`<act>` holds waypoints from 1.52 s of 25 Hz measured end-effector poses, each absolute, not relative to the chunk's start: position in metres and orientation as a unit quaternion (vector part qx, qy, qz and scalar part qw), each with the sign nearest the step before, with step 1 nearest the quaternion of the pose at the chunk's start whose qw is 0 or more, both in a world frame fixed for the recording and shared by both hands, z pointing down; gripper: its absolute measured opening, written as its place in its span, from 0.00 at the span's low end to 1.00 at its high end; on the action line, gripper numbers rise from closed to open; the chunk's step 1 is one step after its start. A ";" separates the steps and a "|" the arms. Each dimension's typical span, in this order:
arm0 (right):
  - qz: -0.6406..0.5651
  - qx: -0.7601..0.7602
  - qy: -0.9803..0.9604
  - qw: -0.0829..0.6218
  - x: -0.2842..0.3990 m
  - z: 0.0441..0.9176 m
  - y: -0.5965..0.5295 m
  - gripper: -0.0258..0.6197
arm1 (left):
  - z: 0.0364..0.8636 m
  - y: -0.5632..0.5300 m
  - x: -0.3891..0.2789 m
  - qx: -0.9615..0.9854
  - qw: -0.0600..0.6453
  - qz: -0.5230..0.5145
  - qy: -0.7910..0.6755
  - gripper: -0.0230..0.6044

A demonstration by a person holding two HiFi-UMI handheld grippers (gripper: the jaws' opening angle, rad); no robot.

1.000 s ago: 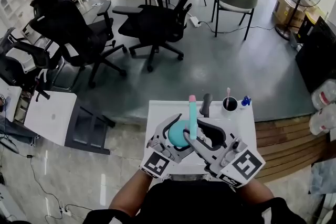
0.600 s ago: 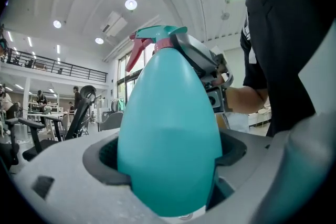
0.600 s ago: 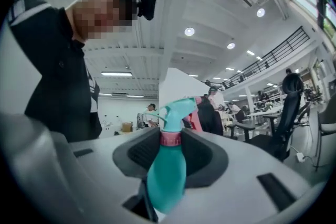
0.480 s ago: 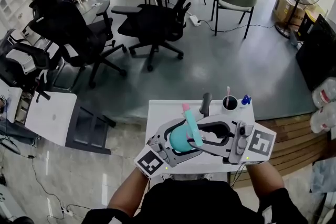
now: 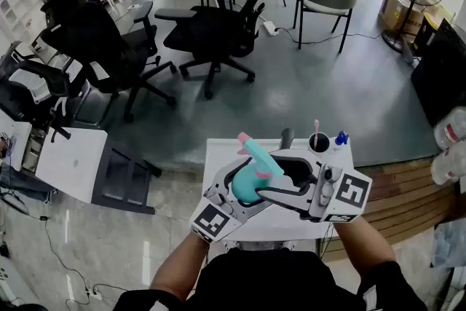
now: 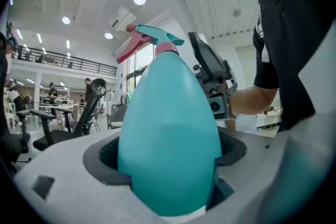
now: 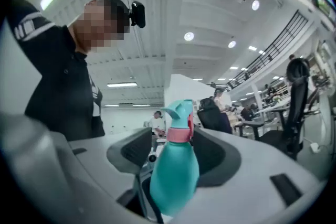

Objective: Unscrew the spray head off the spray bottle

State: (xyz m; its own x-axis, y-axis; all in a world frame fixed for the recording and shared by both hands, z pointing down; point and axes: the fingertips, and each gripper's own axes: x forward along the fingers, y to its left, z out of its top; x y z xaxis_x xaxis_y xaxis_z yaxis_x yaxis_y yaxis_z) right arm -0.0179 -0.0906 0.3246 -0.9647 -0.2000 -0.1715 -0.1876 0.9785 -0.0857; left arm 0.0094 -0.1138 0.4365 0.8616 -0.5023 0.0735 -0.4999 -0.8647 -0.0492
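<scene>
The left gripper [image 6: 169,178] is clamped on the wide teal belly of the spray bottle [image 6: 168,113], with its pads pressed against both sides. The right gripper [image 7: 176,153] stands wide; its jaws have just been opening, and the spray head [image 7: 178,110] with its pink collar [image 7: 179,135] stands between them, a gap showing at the left pad. In the head view the bottle sits at lower centre, tilted with its head toward the upper left, above the white table [image 5: 218,153]. A dark cup [image 5: 318,144] stands at the table's far right.
</scene>
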 end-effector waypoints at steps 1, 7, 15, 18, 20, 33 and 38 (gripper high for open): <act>-0.028 -0.137 0.985 0.097 -0.015 0.325 -0.096 0.40 | 0.440 -0.119 0.005 -0.960 0.024 -0.050 0.274 0.77; -0.040 -0.263 0.960 0.087 -0.008 0.333 -0.109 0.36 | 0.448 -0.130 -0.004 -0.951 0.050 -0.065 0.297 0.77; -0.035 -0.315 0.945 0.078 -0.012 0.323 -0.118 0.30 | 0.446 -0.130 0.003 -0.946 0.070 -0.079 0.305 0.77; -0.024 -0.311 0.947 0.078 -0.013 0.320 -0.114 0.26 | 0.443 -0.129 0.004 -0.949 0.073 -0.075 0.298 0.77; -0.016 -0.298 0.951 0.078 -0.013 0.318 -0.110 0.25 | 0.441 -0.126 0.005 -0.952 0.074 -0.070 0.290 0.77; -0.003 -0.109 0.990 0.087 -0.013 0.308 -0.085 0.26 | 0.420 -0.101 0.019 -0.972 0.035 -0.022 0.230 0.77; 0.000 -0.129 0.985 0.116 -0.010 0.305 -0.090 0.27 | 0.419 -0.105 0.017 -0.970 0.028 -0.020 0.240 0.77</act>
State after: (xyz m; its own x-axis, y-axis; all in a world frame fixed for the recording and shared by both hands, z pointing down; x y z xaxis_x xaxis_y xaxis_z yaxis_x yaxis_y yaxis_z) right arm -0.0102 -0.0905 0.3050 -0.9397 -0.2546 -0.2284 -0.2547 0.9666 -0.0295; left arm 0.0171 -0.1048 0.4189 0.8839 -0.4670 0.0255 -0.4648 -0.8831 -0.0633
